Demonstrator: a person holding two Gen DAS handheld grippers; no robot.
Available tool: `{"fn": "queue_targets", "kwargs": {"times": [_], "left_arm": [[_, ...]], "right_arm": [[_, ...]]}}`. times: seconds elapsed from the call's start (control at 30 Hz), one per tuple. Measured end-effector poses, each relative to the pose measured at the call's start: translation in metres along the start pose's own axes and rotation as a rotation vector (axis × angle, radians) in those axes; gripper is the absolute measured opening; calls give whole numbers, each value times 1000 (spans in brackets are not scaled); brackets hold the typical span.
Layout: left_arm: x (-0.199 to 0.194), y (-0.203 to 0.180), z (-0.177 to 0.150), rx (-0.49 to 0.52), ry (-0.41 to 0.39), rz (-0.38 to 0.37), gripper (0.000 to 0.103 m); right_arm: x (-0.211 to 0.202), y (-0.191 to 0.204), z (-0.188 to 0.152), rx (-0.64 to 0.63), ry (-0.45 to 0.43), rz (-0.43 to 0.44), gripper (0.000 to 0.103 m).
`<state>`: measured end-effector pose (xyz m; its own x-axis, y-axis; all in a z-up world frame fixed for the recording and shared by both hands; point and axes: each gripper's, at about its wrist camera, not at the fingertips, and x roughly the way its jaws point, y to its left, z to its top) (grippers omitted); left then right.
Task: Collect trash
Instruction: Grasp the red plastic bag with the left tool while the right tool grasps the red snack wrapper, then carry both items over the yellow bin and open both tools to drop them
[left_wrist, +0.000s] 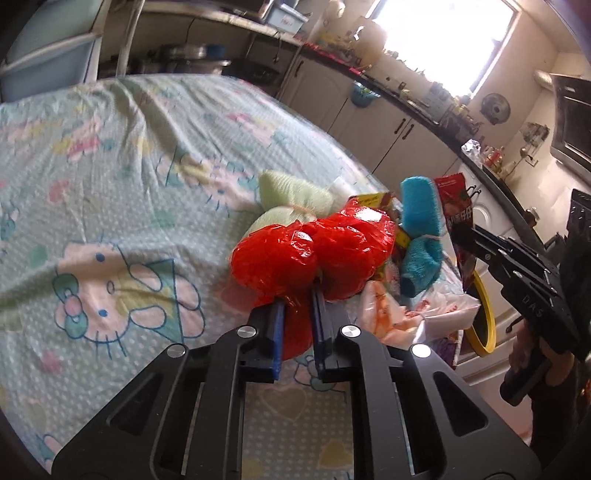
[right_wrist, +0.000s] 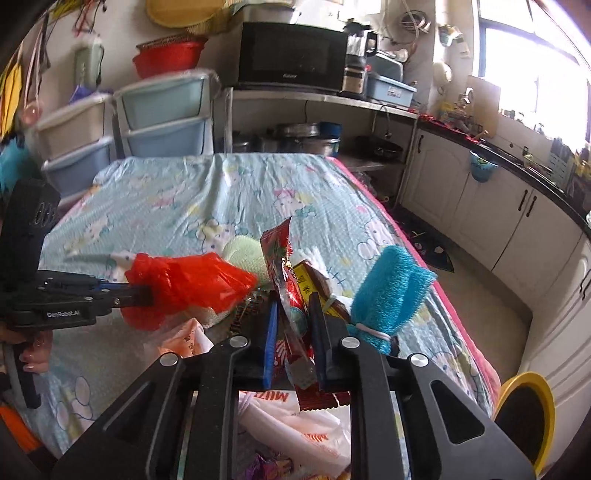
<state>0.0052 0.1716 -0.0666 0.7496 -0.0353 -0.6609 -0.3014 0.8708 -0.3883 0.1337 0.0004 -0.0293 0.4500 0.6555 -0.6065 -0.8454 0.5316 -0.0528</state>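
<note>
A bright red plastic bag (left_wrist: 314, 251) is seen beside a turquoise scrubber (left_wrist: 419, 236) and a pale green one (left_wrist: 291, 197). The tablecloth (left_wrist: 110, 166) is printed mint with pink cartoon cats.

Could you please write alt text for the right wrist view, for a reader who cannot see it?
The right tongs grip a red snack wrapper above a cartoon-print tablecloth, while the left tongs at the left hold a red plastic bag. A blue scrubber lies at the right.

The right gripper (right_wrist: 291, 332) pinches a red printed foil snack wrapper (right_wrist: 286, 291) near the cartoon-print tablecloth's (right_wrist: 229, 192) near edge; the left gripper (right_wrist: 146, 291) clamps a crumpled red plastic bag (right_wrist: 184, 284).
</note>
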Motion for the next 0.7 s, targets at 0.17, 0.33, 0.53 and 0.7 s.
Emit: {"fn": "queue_targets", "kwargs": {"times": [0.17, 0.33, 0.53, 0.7], "left_arm": [[-18, -17, 7, 46, -51, -2, 6], [-27, -44, 16, 106, -85, -21, 6], [-20, -80, 23, 184, -85, -58, 6], [-8, -111, 28, 243, -80, -87, 6]], "right_arm": [[-18, -15, -7, 63, -29, -12, 16], [-36, -33, -17, 130, -52, -24, 16], [-61, -56, -30, 188, -81, -73, 16], [-79, -76, -38, 230, -101, -113, 16]]}}
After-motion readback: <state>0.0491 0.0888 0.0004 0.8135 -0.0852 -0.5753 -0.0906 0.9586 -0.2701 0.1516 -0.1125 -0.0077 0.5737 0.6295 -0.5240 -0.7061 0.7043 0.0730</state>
